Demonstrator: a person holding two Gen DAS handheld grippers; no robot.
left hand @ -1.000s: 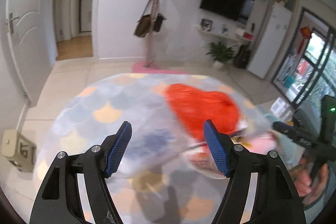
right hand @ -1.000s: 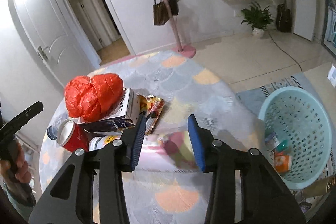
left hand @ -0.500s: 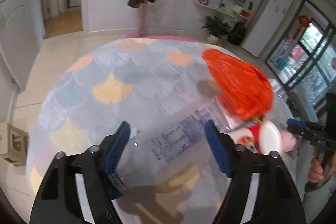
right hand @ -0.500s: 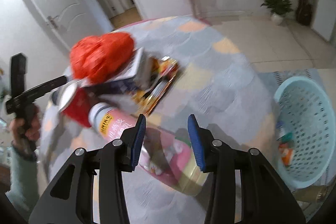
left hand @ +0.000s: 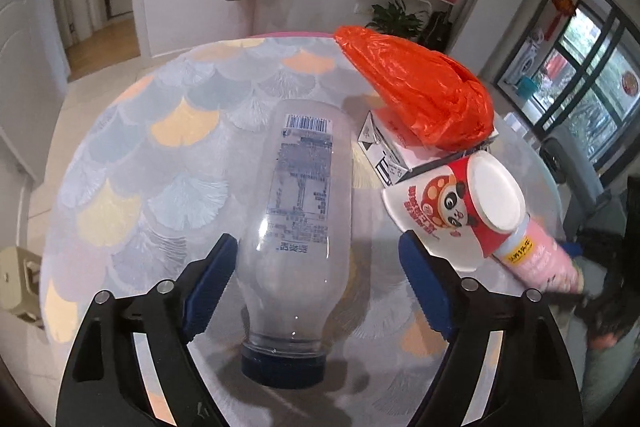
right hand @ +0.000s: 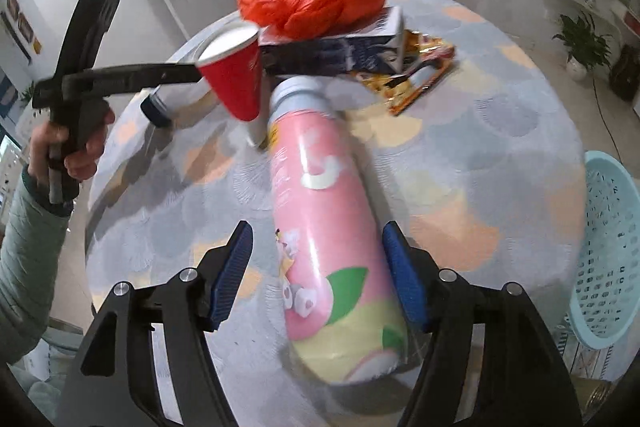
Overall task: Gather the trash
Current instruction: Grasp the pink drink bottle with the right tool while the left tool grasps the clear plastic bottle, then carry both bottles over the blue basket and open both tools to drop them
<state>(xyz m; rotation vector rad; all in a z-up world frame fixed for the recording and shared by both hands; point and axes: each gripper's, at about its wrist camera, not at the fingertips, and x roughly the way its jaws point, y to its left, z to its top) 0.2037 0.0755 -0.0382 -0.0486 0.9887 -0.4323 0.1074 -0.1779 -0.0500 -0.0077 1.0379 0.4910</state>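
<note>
Both grippers are now sitting lower and closer to the trash than half a second ago, each with a bottle lying between its spread fingers. On the left wrist view, the left gripper [left hand: 318, 281] is standing wide open around the clear plastic bottle [left hand: 298, 223], which is lying on the round table [left hand: 160, 147] with its dark blue cap [left hand: 283, 370] pointing toward the camera; the blue pads are not touching its sides. On the right wrist view, the right gripper [right hand: 318, 273] is likewise gaping around the pink bottle [right hand: 324, 227], its base nearest the lens and its pale cap [right hand: 298, 91] pointing away, gaps showing on both sides. Beyond the bottles, a red paper cup [right hand: 234, 75] is lying on its side, touching the pink bottle's neck. Behind it, an orange plastic bag [right hand: 312, 3] is resting on top of a carton box [right hand: 332, 53], with a snack wrapper [right hand: 420, 71] just beside. A light-blue basket [right hand: 608, 247] is standing on the floor off the table's right edge.
</note>
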